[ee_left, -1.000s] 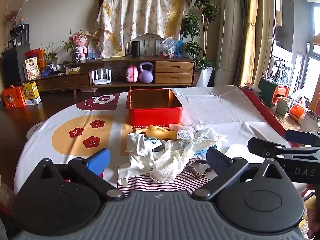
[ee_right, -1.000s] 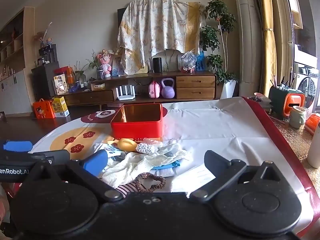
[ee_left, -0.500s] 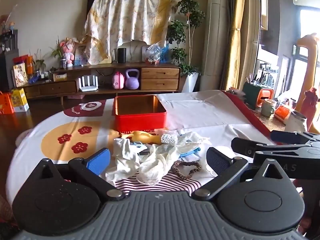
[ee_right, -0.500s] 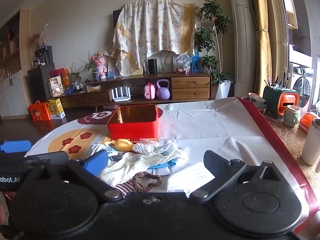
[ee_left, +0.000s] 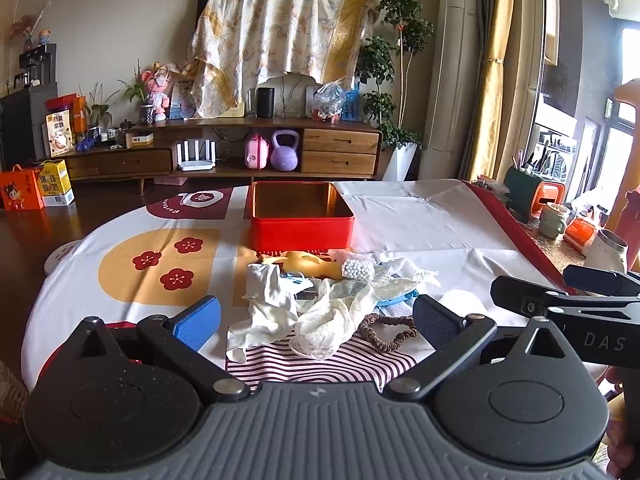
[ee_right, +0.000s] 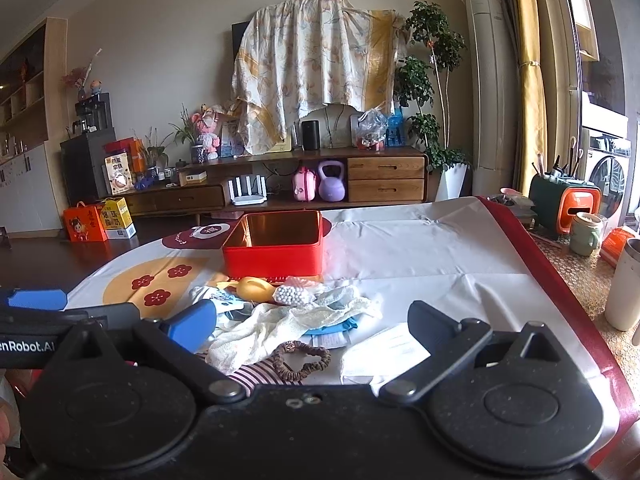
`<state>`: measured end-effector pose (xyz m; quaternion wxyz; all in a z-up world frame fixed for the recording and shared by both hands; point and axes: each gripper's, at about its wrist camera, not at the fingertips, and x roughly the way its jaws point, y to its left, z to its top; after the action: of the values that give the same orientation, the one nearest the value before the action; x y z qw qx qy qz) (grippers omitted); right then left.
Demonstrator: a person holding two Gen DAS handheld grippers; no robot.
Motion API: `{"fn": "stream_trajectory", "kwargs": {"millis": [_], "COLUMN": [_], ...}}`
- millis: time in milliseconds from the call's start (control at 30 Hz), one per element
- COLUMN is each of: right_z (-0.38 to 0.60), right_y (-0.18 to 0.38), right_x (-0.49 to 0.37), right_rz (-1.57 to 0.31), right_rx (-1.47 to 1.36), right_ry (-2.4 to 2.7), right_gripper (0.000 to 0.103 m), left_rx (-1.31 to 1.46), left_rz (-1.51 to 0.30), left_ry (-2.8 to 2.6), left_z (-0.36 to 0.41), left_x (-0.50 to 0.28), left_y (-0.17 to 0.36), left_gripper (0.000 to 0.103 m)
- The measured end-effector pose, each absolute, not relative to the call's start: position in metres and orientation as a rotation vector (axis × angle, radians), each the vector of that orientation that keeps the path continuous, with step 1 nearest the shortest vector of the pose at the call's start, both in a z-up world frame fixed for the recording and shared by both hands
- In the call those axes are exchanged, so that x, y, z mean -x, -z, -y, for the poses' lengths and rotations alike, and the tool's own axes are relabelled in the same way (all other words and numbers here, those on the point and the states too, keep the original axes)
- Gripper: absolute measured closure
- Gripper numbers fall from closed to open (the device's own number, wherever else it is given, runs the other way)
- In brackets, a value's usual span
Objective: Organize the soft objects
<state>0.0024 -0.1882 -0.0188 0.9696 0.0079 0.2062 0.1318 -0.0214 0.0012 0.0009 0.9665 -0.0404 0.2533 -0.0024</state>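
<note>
Living-room setting: a wooden sideboard (ee_left: 224,152) stands against the far wall under a draped floral sheet (ee_left: 276,28), with a purple kettlebell (ee_left: 285,156) on its lower shelf. Your working surface (ee_left: 420,236) carries a white cloth with red flower prints on the left side.

Red tin (ee_left: 301,216): open-topped, interior empty as far as visible, sitting toward the far middle of the surface.

Soft objects lie in a loose heap just in front of the tin:
- white cloth (ee_left: 268,300), crumpled, left part of the heap
- cream mesh fabric (ee_left: 344,308) draped across the middle
- yellow soft toy (ee_left: 308,266) nearest the tin
- small bag of white beads (ee_left: 357,269) touching the toy's right end
- brown scrunchie (ee_left: 390,330) at the near right edge
- striped cloth (ee_left: 320,368) under the near side of the heap
- flat white packet (ee_right: 386,354) just right of the scrunchie, seen in the right wrist view

Left gripper (ee_left: 316,320): your jaws are spread wide, nothing between them, held above the near edge of the heap. Right gripper (ee_right: 312,322): jaws likewise wide apart and empty, hovering over the scrunchie side. The two grippers sit side by side; each shows at the edge of the other's view.
</note>
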Motion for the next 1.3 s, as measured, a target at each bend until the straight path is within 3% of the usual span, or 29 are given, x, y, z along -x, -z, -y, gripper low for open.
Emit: {"fn": "stream_trajectory", "kwargs": {"millis": [1300], "right_z": [0.1842], "right_y": [0.0199], "right_x": [-0.0008], "right_rz": [-0.419], "right_rx": [-0.02], "right_ry": [-0.288], "right_gripper": [0.001], "left_rx": [0.102], "left_rz": [-0.539], "left_ry": [-0.008], "left_z": [-0.0068], "left_x": [0.0195], "left_y": [0.0051], "left_gripper": [0.0]}}
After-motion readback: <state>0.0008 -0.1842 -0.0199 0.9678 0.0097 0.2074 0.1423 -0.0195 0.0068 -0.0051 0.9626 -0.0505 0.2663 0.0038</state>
